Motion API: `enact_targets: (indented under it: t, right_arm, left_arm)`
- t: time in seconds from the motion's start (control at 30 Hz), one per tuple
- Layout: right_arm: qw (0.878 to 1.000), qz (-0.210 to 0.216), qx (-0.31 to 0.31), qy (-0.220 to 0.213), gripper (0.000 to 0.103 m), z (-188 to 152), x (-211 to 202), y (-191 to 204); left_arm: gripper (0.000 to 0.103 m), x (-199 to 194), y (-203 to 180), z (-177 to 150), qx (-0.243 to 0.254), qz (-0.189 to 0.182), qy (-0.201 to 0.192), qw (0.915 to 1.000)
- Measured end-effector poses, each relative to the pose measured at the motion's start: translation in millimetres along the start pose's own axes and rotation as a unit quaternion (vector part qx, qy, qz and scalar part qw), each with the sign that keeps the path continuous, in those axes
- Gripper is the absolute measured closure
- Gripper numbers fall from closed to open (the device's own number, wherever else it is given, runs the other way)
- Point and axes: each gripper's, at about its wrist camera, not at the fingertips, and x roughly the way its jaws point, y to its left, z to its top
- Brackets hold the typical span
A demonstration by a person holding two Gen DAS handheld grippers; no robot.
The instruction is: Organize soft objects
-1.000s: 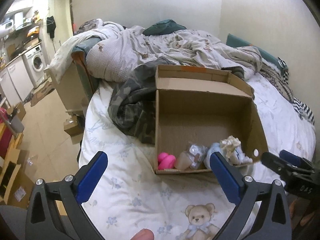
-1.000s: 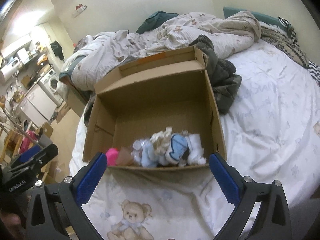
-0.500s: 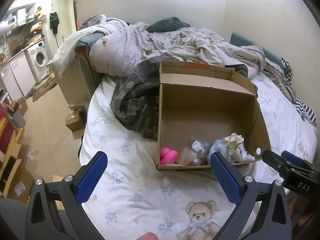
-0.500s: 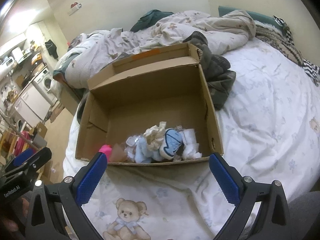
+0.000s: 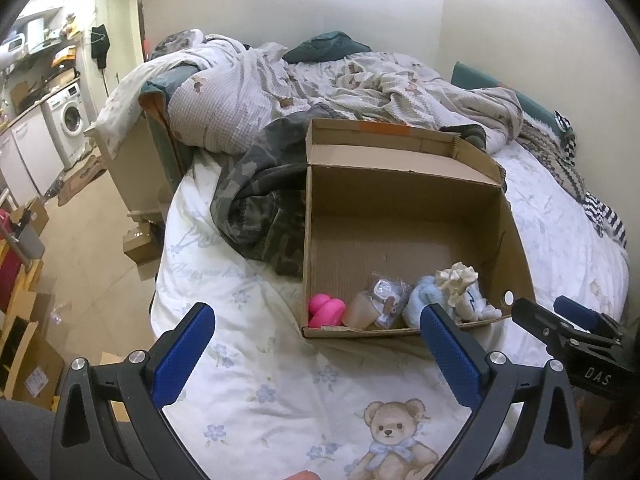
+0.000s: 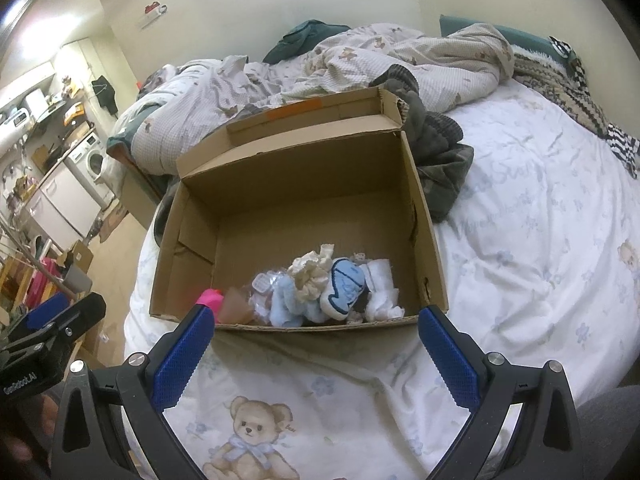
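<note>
Both grippers hung above the near edge of a bed, each with its blue-padded jaws spread wide and nothing between them. The left gripper [image 5: 316, 344] sat to the left of the box; the right gripper [image 6: 316, 344] faced it almost head on.

Directly beneath the jaws lay a white sheet [image 6: 520, 248] printed with small blue flowers and a teddy bear [image 6: 248, 436].

Just ahead of the jaws stood an open cardboard box [image 6: 424, 248], its lid flap folded back on the far side. The soft things were bunched along the box's near wall: a pink toy [image 5: 326, 310] at the left end, then a clear packet [image 5: 386, 296], a pale blue plush [image 6: 346, 284], a cream ruffled piece [image 6: 310, 270] and white cloth [image 6: 380, 288] towards the right. The rest of the box floor was bare.

Judging by this, the sorting looked largely done. No small soft item showed on the sheet outside the box, though parts of the bed were hidden.

Against the box's far left corner lay a camouflage garment [image 5: 256, 208]. Beyond it a rumpled quilt [image 5: 360, 88] and a dark green cloth [image 5: 328, 46] were heaped against a cream wall. Whether these belonged to the task could not be told.

Far off to the left, past the bed edge, a tan floor held cardboard cartons, and a washing machine [image 5: 72, 114] stood under cluttered shelves.
</note>
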Motion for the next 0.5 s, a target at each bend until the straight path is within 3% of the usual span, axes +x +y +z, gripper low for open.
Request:
enact_targets:
  t: [0.5]
  right_arm:
    - [1.0,-0.001,0.0,-0.001,0.0,-0.3,0.4,0.4]
  left_arm:
    - [0.001,1.6,0.3,1.1,-0.001,-0.002,-0.001,1.0]
